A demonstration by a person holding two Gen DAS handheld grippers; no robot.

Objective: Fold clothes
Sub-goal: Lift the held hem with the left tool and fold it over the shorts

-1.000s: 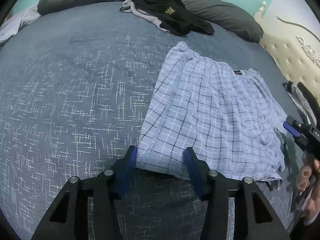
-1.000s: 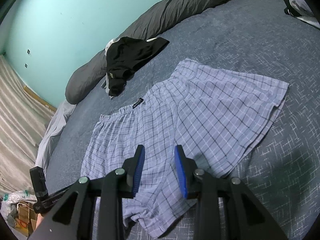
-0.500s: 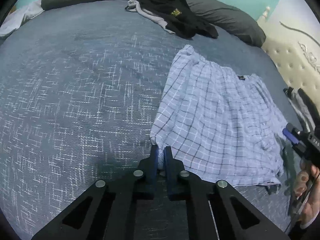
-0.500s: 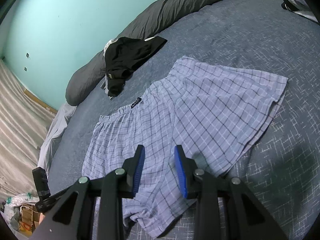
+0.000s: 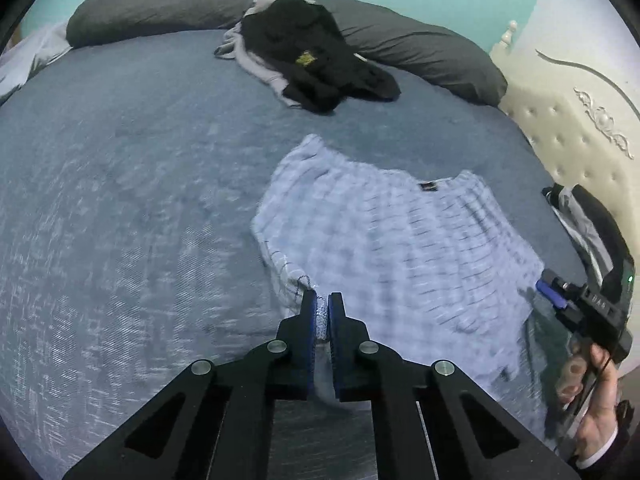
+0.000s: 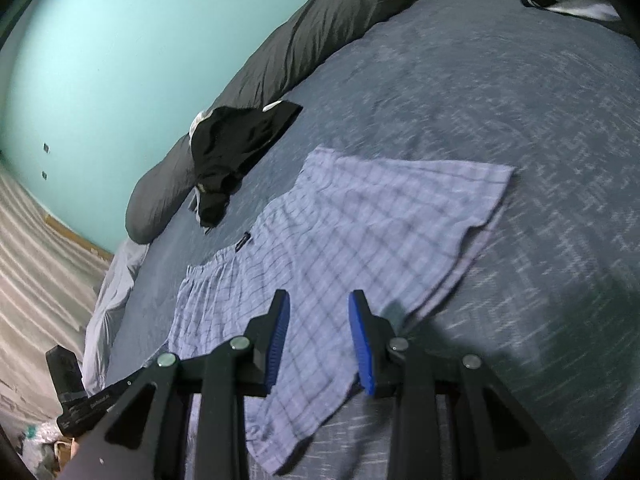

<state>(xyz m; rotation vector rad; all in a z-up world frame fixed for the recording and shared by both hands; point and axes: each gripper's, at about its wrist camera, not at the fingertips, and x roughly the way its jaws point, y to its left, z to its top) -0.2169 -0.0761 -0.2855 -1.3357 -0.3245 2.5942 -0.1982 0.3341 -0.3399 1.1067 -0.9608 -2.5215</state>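
Left wrist view, left gripper [image 5: 322, 312]: jaws together, clamped on a pinch of hem cloth at the near left corner of the checked shorts [image 5: 392, 240]; a fold of pale fabric shows between the blue pads.
Right wrist view, right gripper [image 6: 318, 334]: jaws partly apart, poised over the near edge of the shorts; cloth lies beneath the gap, and the pads press on nothing that can be seen.
Checked shorts: pale blue with dark check, spread on the bed [image 5: 120, 200]; the clamped corner is drawn up off the bedspread, the rest lies flat. A small dark label sits at the waistband, the far side of the shorts.
Bed: covered by a blue patterned bedspread.
Black garment [image 5: 316, 56]: heaped beyond the shorts, well apart from them, lying on grey cloth and against the dark bolster [image 5: 420, 52].
Dark bolster: runs along the far edge of the bed, beyond the shorts.
Headboard [image 5: 580, 128]: cream, tufted, to the right of the shorts in the left wrist view.
Dark clothing [image 5: 592, 224]: bundled at the bed's edge below the headboard.
Person's hand [image 5: 596, 412]: grips the right gripper's handle, right of the shorts.
Obstructions: the shorts' surface is blurred in the left wrist view.
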